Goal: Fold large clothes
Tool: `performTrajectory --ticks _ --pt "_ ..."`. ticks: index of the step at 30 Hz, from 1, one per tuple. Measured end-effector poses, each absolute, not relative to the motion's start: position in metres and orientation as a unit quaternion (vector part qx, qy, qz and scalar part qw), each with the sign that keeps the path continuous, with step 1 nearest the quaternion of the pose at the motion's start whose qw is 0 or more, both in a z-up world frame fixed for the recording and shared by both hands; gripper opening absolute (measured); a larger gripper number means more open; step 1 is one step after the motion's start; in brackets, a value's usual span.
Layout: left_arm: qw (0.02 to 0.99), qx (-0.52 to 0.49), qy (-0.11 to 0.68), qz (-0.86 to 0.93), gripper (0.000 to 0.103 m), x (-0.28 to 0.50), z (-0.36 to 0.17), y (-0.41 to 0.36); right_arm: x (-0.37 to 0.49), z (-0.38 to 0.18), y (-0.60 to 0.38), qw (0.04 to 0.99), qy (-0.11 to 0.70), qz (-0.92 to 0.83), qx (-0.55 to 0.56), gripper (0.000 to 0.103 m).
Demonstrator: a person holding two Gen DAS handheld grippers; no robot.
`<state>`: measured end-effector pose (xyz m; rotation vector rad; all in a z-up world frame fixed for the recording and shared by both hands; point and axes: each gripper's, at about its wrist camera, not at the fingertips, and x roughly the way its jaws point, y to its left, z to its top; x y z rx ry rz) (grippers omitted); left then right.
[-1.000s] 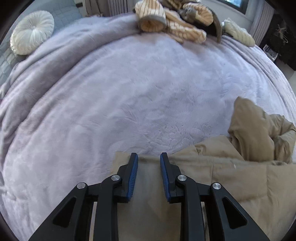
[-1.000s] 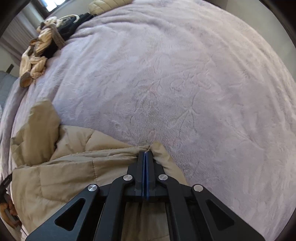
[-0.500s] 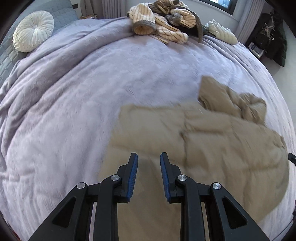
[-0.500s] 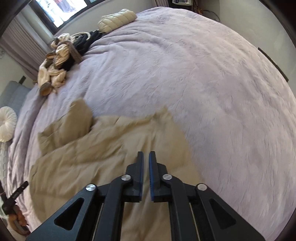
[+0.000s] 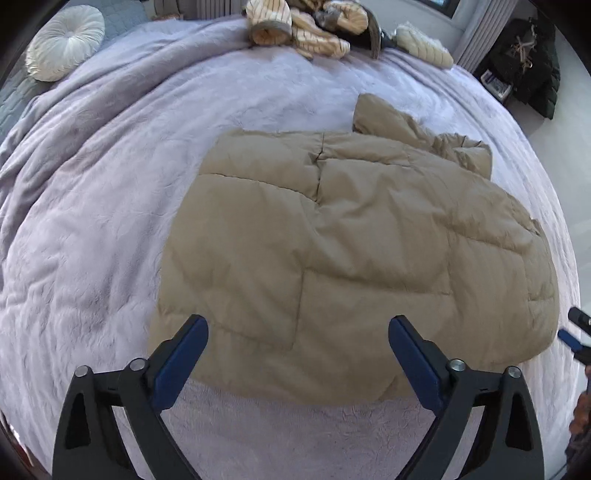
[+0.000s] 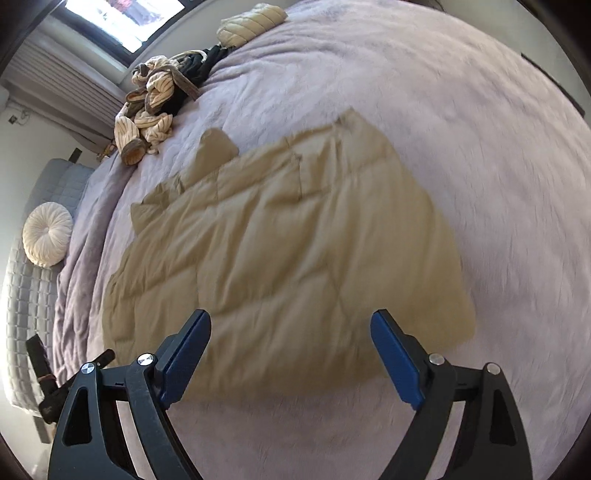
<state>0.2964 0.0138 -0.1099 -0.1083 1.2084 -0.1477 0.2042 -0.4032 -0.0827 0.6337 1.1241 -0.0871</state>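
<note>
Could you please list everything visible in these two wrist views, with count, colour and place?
Tan quilted puffer jacket: one, tan, lying folded in the middle of the bed.
Lilac plush blanket: one, lilac, covering the bed.
Heap of cream-and-brown striped clothes: one heap, cream and brown with dark pieces, far edge of the bed.
Cream quilted bundle: one, cream, beside that heap.
Round white pleated cushion: one, white, by the grey quilted headboard.
Dark coat: one, black, hanging beyond the bed.
Left claw: one, black with blue pads, open above the jacket's near edge.
Right claw: one, same colours, open likewise.
</note>
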Motion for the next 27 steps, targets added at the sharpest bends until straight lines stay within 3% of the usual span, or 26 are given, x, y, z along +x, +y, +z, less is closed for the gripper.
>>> performTrajectory --ticks 1,3,15,27 --pt "0.816 -0.05 0.571 -0.072 0.099 0.292 -0.11 0.013 0.199 -0.085 -0.401 0.794 0.527 -0.039 0.3 0.1" --pt "0.811 -0.055 0.578 -0.07 0.099 0.286 -0.114 0.014 0.189 -0.09 -0.398 0.786 0.531 -0.039 0.314 0.102" --pt "0.786 -0.078 0.611 -0.055 0.099 0.259 -0.142 0.021 0.15 -0.132 -0.383 0.746 0.535 -0.05 0.393 0.103" --pt "0.735 -0.267 0.62 -0.064 0.099 0.255 -0.178 0.068 0.135 -0.155 -0.402 0.718 0.476 -0.042 0.506 0.103"
